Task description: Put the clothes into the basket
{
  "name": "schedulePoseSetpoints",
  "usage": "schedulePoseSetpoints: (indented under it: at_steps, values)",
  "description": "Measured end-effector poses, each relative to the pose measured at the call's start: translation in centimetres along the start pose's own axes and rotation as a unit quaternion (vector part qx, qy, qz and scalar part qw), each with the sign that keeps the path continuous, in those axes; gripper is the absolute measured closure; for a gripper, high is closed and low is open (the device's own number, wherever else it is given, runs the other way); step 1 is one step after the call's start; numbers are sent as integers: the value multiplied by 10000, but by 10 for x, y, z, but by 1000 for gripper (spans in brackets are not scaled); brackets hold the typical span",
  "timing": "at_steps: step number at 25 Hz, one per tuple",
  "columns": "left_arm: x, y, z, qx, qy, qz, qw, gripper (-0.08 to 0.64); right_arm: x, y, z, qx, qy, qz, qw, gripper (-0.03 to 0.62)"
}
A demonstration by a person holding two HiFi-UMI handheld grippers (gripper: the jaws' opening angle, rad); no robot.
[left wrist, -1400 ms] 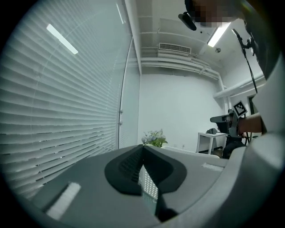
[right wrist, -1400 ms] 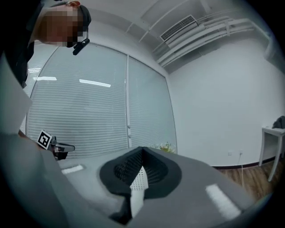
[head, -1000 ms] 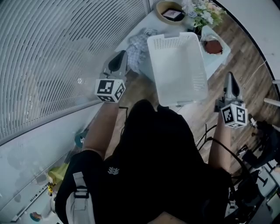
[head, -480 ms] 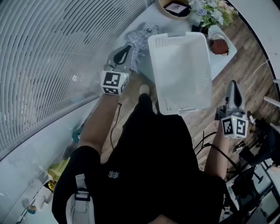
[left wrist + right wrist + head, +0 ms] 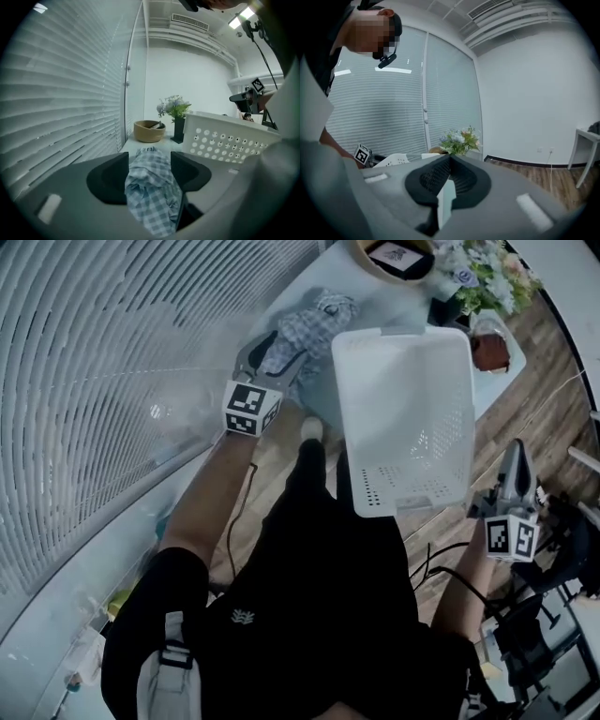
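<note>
1. Head view: the checked cloth [image 5: 314, 320] lies bunched on the pale table [image 5: 323, 282], just left of the white perforated basket [image 5: 403, 427] and outside it; a wooden bowl [image 5: 394, 257] and a vase of flowers [image 5: 487, 273] stand at the table's far end.
2. The left gripper [image 5: 277, 352] reaches in at the cloth's near edge, beside the window blinds [image 5: 112, 352].
3. Left gripper view: the jaws have just been opening and stand wide; the cloth [image 5: 152, 192] fills the gap between them, and no clamp on it shows; the basket wall [image 5: 225, 143] rises to the right.
4. The right gripper [image 5: 516, 451] hangs off the basket's near right corner, apart from it.
5. Right gripper view: the right gripper's [image 5: 450, 157] jaws meet at the tips; a pale strip shows low in the slit, and what it is I cannot tell.
</note>
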State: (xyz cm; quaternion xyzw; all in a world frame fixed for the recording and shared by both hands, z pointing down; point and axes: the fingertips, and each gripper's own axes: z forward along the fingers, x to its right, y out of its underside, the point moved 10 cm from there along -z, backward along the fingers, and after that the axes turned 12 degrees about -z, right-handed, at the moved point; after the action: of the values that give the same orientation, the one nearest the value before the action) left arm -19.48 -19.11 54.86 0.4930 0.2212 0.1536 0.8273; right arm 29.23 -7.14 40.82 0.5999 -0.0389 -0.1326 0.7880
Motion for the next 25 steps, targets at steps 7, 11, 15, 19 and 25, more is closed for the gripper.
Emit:
schedulePoseSetpoints:
  at_steps: [7,11,15,19,25]
  values:
    - [-23,20,43,-301,-14,-235,9993,202,13,5,18,-92,369,177,9991,591]
    - [-25,31,59,-485,-34,-400,9980,168,10,12,26,-234,369,175,9989,591]
    - [-26,43,70,-683,-30,-499,9964,167,7,18,28,-381,392,170,9984,592]
    - [-28,49,74,-829,-47,-547,9950,196,4,17,32,-384,366,149,9985,591]
    - [-26,37,67,-978,-97,-902,9911,420,10,12,25,-268,495,244,9981,591]
